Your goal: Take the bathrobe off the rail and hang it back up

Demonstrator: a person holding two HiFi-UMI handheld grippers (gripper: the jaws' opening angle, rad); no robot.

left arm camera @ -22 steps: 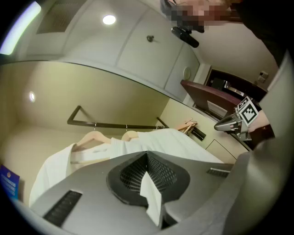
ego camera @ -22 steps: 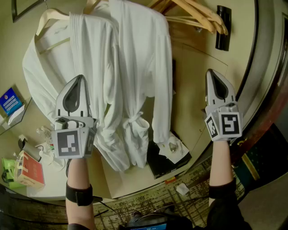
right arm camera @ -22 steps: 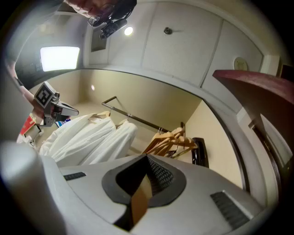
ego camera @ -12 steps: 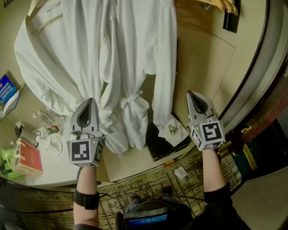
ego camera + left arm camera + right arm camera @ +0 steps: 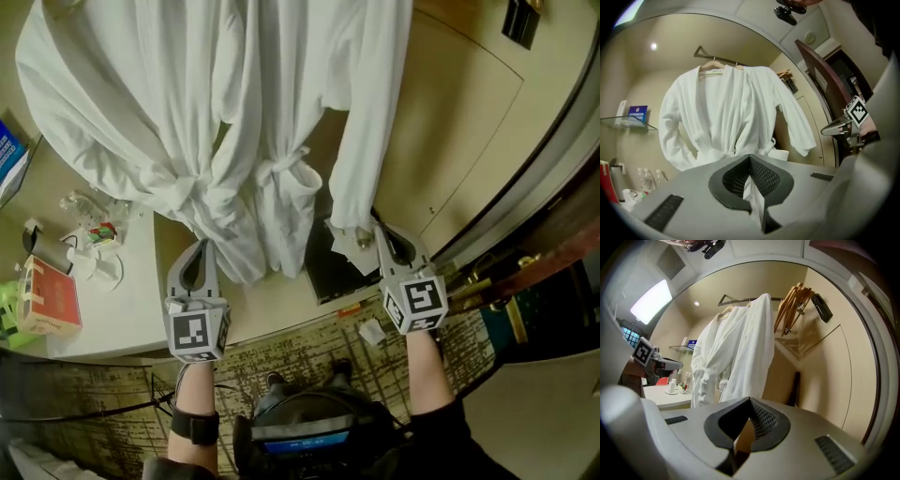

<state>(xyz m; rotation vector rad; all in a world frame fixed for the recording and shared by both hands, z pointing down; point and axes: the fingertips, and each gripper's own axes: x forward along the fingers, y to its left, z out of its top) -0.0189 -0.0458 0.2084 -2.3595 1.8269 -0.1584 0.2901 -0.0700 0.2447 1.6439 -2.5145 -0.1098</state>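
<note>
Two white bathrobes (image 5: 234,112) hang side by side, overlapped, with belts knotted at the waist. In the left gripper view they (image 5: 731,112) hang from wooden hangers on a dark rail (image 5: 717,58); the right gripper view shows the robes (image 5: 736,352) and the rail (image 5: 740,298) from the side. My left gripper (image 5: 201,247) is shut and empty, low down, just below the left robe's hem. My right gripper (image 5: 382,233) is also shut with nothing in it, beside the right sleeve's cuff. Neither touches the fabric.
A pale counter (image 5: 131,309) at the left bears a red box (image 5: 52,300), cups and small bottles. A dark flat object (image 5: 328,272) lies under the robes. Spare wooden hangers (image 5: 792,305) hang at the rail's right end. A door with a handle (image 5: 478,281) stands at the right.
Both grippers have dropped from chest height on the robes to below the hems and drawn back toward my body. The robes hang as before.
</note>
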